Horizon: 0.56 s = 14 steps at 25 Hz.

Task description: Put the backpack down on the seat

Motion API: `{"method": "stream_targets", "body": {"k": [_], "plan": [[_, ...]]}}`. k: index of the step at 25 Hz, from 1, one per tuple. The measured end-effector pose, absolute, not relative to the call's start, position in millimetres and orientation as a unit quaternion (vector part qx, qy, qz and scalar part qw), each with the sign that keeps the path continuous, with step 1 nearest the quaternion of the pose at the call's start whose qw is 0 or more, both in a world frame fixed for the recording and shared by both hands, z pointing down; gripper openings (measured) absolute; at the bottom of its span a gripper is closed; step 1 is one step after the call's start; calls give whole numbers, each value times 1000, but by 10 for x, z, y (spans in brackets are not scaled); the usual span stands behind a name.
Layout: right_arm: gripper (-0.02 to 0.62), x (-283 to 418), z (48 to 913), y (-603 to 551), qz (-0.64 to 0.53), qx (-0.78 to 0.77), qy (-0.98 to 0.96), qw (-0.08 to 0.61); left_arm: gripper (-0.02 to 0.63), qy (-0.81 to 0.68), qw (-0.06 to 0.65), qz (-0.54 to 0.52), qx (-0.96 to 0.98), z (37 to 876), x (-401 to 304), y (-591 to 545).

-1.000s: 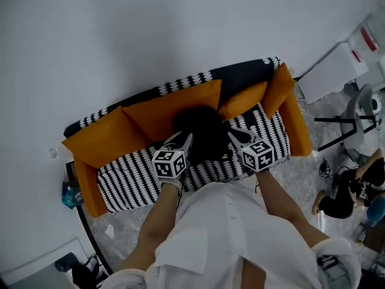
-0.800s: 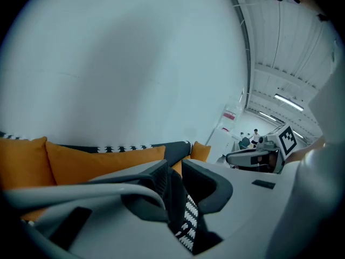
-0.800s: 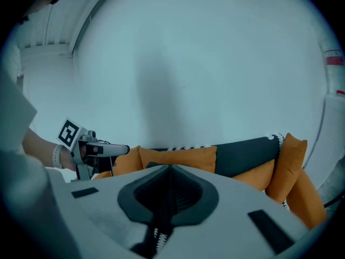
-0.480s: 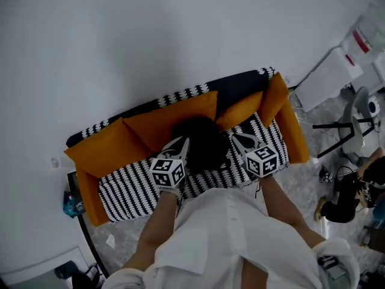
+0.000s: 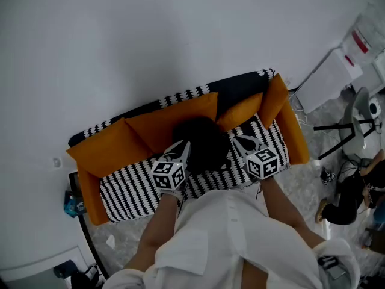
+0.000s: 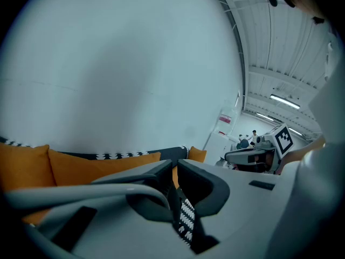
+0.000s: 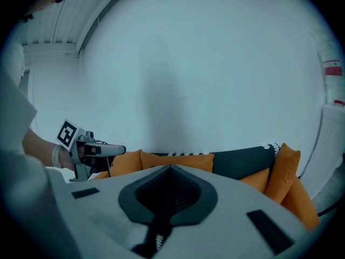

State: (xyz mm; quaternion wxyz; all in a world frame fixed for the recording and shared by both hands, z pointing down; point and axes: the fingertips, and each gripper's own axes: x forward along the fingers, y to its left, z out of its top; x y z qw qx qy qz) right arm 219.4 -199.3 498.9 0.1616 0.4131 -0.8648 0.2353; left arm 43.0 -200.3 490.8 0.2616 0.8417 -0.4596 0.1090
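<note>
Floppy black fabric backpack (image 5: 201, 138) sits on the black-and-white striped sofa seat (image 5: 129, 182). Left gripper (image 5: 185, 144) and right gripper (image 5: 236, 139) hover above that seat, jaws pinched together on nothing, so it might slump off.

Black fabric backpack (image 5: 204, 140) on black-and-white striped sofa seat (image 5: 129, 185), before orange back cushions (image 5: 168, 118); left gripper (image 5: 183, 146) at its left, right gripper (image 5: 236, 141) at its right.

The jaws of the right gripper (image 7: 170, 167) are seen pressed together; a dark strip (image 7: 156, 228) below them is perhaps a strap. Beyond, orange cushions (image 7: 178, 159) are lined along a sofa (image 7: 240, 163), with the left gripper (image 7: 121, 149) held at the left.
</note>
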Motion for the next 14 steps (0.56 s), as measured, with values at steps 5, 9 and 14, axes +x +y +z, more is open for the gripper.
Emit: {"method": "stream_targets", "body": {"k": [5,9,14], "plan": [[18,2171,4957,-1962,232,412,-867,160,49,-457,265,105,843,4891,428,-1932],[18,2123,4948,-1934,229,410,-868,160,49,-453,264,107,845,4901,408,-1915],[18,2119,4951,-1881,228,410,-868,163,49,-445,266,106,848,4890,442,-1891]]}}
